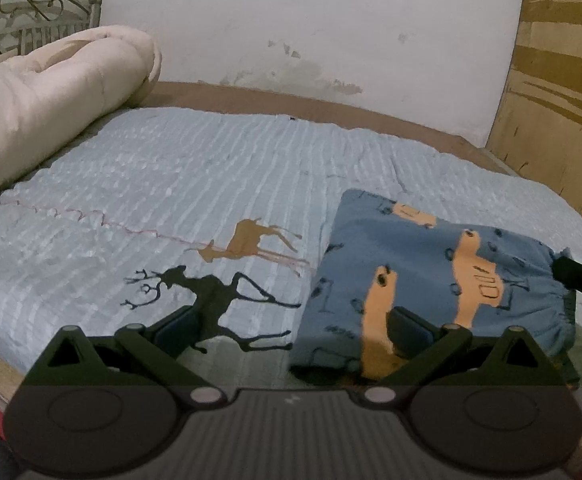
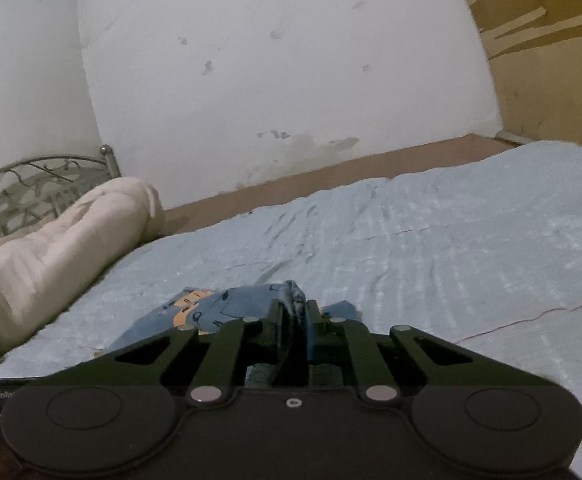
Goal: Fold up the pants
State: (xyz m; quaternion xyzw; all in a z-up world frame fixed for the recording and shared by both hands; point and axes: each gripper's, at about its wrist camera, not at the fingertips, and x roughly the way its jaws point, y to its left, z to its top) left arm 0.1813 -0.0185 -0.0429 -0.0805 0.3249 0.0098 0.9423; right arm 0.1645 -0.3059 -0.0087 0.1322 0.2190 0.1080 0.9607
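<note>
The pants (image 1: 431,276) are blue with orange car prints and lie folded into a compact rectangle on the right of the light blue bedspread (image 1: 195,168). My left gripper (image 1: 295,332) hovers open just in front of them, its right finger (image 1: 411,330) over their near left corner. At the pants' right edge my right gripper (image 1: 561,266) pinches the gathered waistband. In the right wrist view the right gripper (image 2: 293,312) is shut on a bunched fold of the pants (image 2: 227,304), which is lifted slightly off the bed.
A rolled cream quilt (image 1: 51,108) lies along the bed's left side in front of a metal headboard (image 1: 31,12). Deer prints (image 1: 211,292) mark the bedspread. A white wall (image 1: 311,32) backs the bed, and a wooden panel (image 1: 563,88) stands at the right.
</note>
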